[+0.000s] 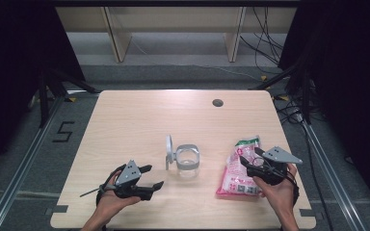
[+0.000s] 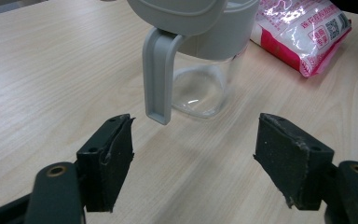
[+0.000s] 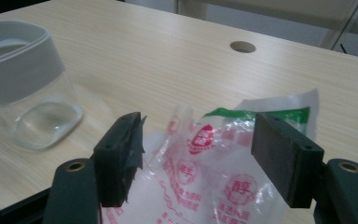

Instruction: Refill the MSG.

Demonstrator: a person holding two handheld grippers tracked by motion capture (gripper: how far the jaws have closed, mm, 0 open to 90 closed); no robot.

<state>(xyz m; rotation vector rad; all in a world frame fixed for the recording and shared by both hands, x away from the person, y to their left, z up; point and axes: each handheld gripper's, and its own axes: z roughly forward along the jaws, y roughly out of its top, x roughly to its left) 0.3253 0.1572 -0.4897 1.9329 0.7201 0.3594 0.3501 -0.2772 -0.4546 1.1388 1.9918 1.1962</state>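
Tongs spread apart: left tongs (image 1: pixel 153 177) sit near a clear jar (image 1: pixel 188 162) at the table's (image 1: pixel 135 120) centre; right tongs (image 1: pixel 251 156) hover over a pink-printed plastic bag (image 1: pixel 238 173), both hands low.

A round hole (image 1: pixel 217 102) marks the wooden table (image 1: pixel 125 125); cables (image 1: pixel 265 43) trail across the grey floor (image 1: pixel 173 74) beyond.

The table (image 1: pixel 139 120) is light brown wood with thin stripes. The jar (image 1: pixel 188 163) is clear with a grey top and grey lid (image 1: pixel 169 151). The bag (image 1: pixel 242 168) is pink, white and green with red writing.
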